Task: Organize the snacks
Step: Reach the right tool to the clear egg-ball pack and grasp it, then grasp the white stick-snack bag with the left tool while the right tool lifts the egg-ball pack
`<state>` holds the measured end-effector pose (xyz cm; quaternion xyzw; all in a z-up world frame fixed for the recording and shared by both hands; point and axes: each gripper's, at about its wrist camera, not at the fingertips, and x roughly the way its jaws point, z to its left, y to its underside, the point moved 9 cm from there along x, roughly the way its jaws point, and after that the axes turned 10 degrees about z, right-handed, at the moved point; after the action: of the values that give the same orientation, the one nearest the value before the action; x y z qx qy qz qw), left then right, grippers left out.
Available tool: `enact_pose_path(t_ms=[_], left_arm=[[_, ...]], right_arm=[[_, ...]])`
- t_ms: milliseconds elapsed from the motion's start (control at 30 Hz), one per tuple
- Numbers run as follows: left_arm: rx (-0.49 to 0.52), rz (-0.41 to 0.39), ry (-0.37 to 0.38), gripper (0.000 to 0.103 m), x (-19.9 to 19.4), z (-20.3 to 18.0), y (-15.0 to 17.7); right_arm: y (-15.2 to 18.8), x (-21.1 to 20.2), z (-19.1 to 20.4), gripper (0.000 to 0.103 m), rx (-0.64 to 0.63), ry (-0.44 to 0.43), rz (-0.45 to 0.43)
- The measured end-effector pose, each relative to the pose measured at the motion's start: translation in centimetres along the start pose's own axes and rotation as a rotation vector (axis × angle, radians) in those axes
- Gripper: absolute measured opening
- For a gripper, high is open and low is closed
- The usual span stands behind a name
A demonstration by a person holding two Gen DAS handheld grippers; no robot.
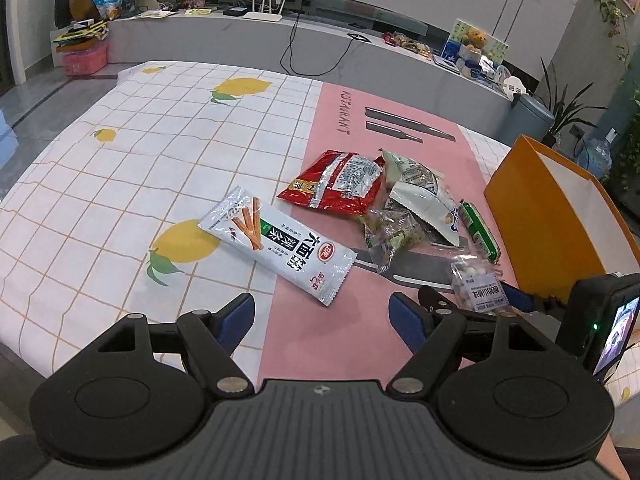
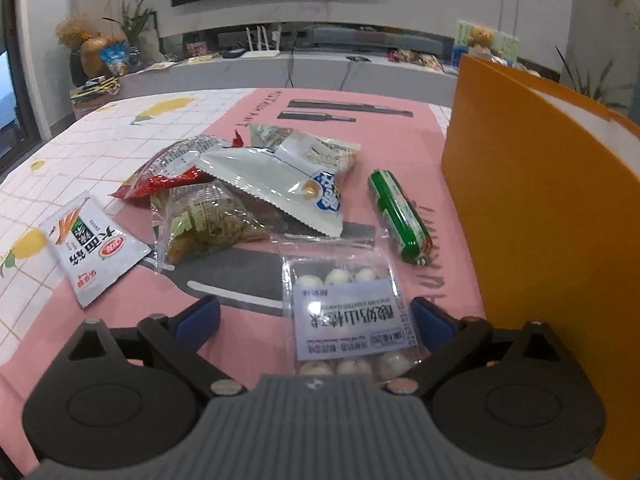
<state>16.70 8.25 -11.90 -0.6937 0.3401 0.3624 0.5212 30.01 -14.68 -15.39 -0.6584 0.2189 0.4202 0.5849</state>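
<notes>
While L tongs (image 1: 322, 314) gape wide — nothing held | R tongs (image 2: 316, 320) wide, straddling candy-ball pack (image 2: 348, 312) — no grip

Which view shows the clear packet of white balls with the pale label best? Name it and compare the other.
The right wrist view: the clear packet of white balls lies close between the open right gripper fingers, label and balls plain. The left wrist view shows it small, far right, partly hidden behind the left gripper linkage.
</notes>
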Motion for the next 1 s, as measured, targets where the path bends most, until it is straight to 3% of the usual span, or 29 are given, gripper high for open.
enact_pose_path(t_ms=[100, 133, 333, 500, 600, 733, 800, 1000], left_arm=[[0.002, 0.003, -0.006, 0.090, 0.1, 0.0, 0.0], [0.001, 0.006, -0.007, 0.090, 0.2, 0.0, 0.1], [-0.024, 0.019, -0.005, 0.090, 0.3, 0.8, 0.0], [-0.057, 0.041, 0.045, 0.090, 1.2, 1.8, -1.8], [-0.098, 0.104, 0.004, 0.090, 3.2, 2.6, -2.7], [-0.118, 0.135, 0.020, 0.090, 5.1, 2.1, -3.3], [-0.144, 0.154, -0.010, 0.090, 6.2, 2.2, -3.6], [-0.319, 0.187, -0.092, 0.090, 8.6, 4.2, -4.4]], right_arm=[[-0.2, -0.5, -0.2, 0.060, 0.004, 0.011, -0.027], [-0.3, -0.6, -0.2, 0.059, 0.001, 0.003, -0.026], [0.2, -1.0, 0.2, 0.058, -0.026, -0.011, -0.039], [1.0, -1.7, 0.9, 0.058, -0.051, -0.038, -0.023], [1.3, -1.9, 1.2, 0.059, -0.060, -0.047, -0.019], [1.4, -1.9, 1.5, 0.059, -0.060, -0.047, -0.021], [1.4, -1.9, 1.6, 0.059, -0.060, -0.047, -0.023], [1.5, -1.9, 1.7, 0.060, -0.065, -0.048, -0.026]])
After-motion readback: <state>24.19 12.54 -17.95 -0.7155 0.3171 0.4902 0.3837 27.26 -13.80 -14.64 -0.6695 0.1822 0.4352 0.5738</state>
